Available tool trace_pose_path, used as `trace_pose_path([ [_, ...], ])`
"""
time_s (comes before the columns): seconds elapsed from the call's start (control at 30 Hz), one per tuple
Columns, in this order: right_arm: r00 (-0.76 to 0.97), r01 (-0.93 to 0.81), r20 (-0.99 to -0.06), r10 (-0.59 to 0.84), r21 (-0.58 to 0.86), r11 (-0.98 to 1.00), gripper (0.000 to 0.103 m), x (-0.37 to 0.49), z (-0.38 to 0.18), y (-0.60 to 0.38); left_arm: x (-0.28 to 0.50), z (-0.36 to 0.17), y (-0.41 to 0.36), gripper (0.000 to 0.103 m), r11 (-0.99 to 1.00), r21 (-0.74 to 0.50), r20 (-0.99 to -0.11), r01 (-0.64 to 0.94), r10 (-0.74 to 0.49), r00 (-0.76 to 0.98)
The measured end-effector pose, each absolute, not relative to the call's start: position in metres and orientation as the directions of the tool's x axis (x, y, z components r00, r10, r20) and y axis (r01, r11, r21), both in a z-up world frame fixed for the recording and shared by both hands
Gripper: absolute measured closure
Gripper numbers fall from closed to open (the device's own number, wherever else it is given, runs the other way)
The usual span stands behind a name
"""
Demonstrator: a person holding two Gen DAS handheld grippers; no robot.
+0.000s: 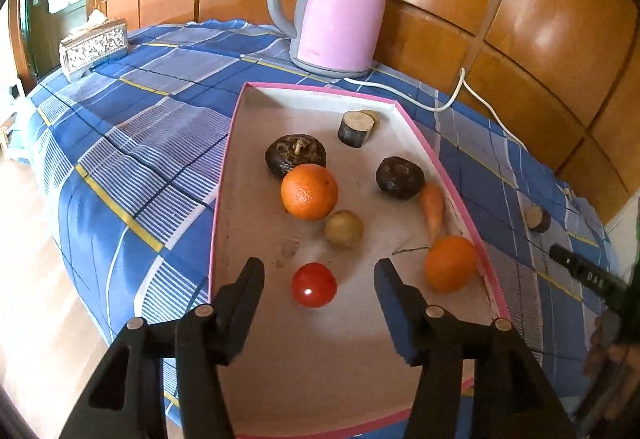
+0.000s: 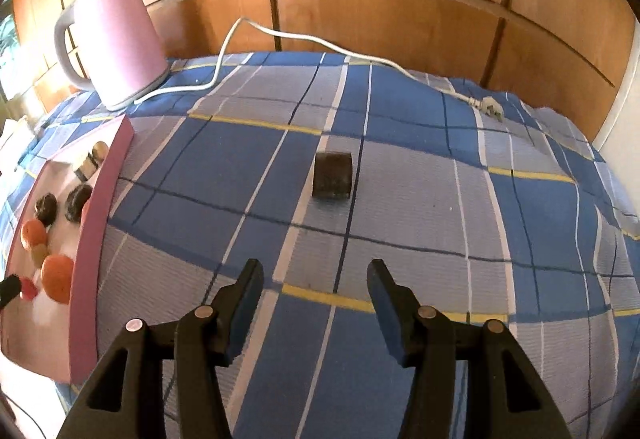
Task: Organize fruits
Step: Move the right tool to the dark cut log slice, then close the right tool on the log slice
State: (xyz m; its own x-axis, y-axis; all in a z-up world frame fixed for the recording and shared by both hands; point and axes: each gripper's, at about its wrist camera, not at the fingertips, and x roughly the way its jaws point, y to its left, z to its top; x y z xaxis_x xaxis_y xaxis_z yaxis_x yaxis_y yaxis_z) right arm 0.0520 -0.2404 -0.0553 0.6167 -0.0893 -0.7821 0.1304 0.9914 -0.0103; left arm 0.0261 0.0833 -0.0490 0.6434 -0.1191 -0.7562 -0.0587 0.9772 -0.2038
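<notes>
The red tomato (image 1: pixel 313 284) lies on the floor of the pink-rimmed tray (image 1: pixel 224 175), near the tray's near edge and roughly midway between its long sides, directly between the tips of the left tongs (image 1: pixel 319 271). Those tongs stand apart around it, pads clear of its skin on both sides, nothing clamped. It looks smooth, glossy and round, so I judge it light, slippery and easily bruised; the sound hold is across its widest girth with gentle pressure, since it would likely roll or squirt out of a high pinch.

Further in, a small yellow-green fruit (image 1: pixel 344 228) sits just beyond it, touching or nearly touching a large orange (image 1: pixel 309 192), which rests against a dark wrinkled fruit (image 1: pixel 295 155). A second orange (image 1: pixel 450 264) lies against the tray's right wall, with a carrot (image 1: pixel 433 208) and another dark fruit (image 1: pixel 400 177) behind it. A dark cut stub (image 1: pixel 356 129) stands near the far right corner.

Outside the tray, on the checked blue cloth (image 2: pixel 400 199) over the surface, a similar dark stub (image 2: pixel 333 175) lies alone, well apart from the tray, ahead of the right tongs (image 2: pixel 316 279). These are also apart and empty, hovering over bare cloth. A pink kettle (image 1: pixel 340 3) stands beyond the tray's far edge, its white cord (image 2: pixel 280 35) trailing along the back edge.
</notes>
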Motion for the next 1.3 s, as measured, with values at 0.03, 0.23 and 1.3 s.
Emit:
trace_pose_path([
  [0.03,0.62,0.132,-0.779,-0.091,-0.011,0.991,0.046,0.054,-0.054,-0.24,0.026,-0.049,0.083,0.044,0.978,-0.2,-0.756,-0.062,-0.114,0.644],
  [0.23,0.632,0.133,-0.768,-0.109,-0.031,0.991,0.046,0.067,-0.048,-0.239,0.023,-0.046,0.08,0.035,0.98,-0.184,-0.753,-0.071,-0.094,0.652],
  [1.3,0.59,0.152,-0.793,-0.15,-0.073,0.986,0.075,0.117,-0.064,-0.257,0.013,-0.042,0.077,0.007,0.983,-0.126,-0.743,-0.137,-0.002,0.67],
])
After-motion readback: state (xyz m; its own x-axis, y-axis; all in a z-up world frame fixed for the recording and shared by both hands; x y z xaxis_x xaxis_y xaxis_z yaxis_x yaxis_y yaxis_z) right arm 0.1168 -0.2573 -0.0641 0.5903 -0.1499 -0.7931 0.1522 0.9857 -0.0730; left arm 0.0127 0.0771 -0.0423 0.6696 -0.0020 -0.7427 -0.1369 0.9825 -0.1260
